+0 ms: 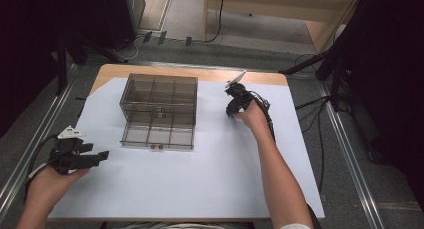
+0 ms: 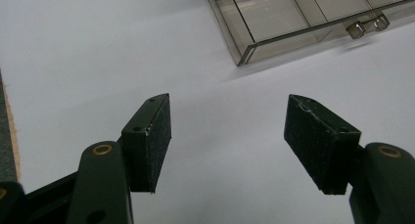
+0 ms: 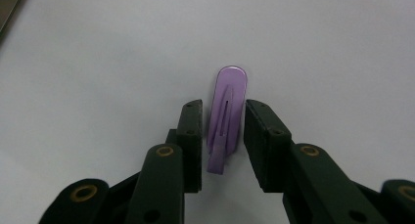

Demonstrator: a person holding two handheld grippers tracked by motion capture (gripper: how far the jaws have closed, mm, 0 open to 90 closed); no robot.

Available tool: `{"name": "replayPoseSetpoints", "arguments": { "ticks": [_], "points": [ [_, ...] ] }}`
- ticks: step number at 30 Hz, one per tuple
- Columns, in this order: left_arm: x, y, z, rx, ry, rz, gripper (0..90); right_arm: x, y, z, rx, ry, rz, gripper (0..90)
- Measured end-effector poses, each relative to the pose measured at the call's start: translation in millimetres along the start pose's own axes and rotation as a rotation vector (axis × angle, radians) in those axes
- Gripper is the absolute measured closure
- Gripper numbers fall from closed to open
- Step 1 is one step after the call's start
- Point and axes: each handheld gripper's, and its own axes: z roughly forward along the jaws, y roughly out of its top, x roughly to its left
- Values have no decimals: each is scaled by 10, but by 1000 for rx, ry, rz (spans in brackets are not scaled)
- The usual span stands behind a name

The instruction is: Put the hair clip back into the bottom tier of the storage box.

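Right claw [image 3: 222, 136] has its jaws close on either side of a purple clip [image 3: 226, 119], whether touching I cannot tell. Left claw [image 2: 229, 141] gapes wide, box [image 2: 298, 18] ahead.

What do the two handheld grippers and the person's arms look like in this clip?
Both the left gripper and the right gripper are black, with jointed links and brass-coloured pivot rings. Each flat, rectangular pad has a dark, rough face. A grey three-cornered plate tops each, and black cables trail back. The forearms are bare; a white sleeve edge shows on the right arm.
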Motion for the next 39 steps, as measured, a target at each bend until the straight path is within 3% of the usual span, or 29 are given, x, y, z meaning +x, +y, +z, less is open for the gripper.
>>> {"name": "replayPoseSetpoints", "arguments": {
  "ticks": [11, 23, 39],
  "points": [
    [3, -15, -16, 7, -3, 3, 353, 25, -3, 7, 0, -36, -17, 771],
    [9, -18, -3, 10, -4, -5, 353, 10, -17, -17, 3, -26, -21, 774],
    [1, 22, 33, 8, -22, 4, 351, 91, -127, -239, -27, -2, -36, 773]
  ]
}}
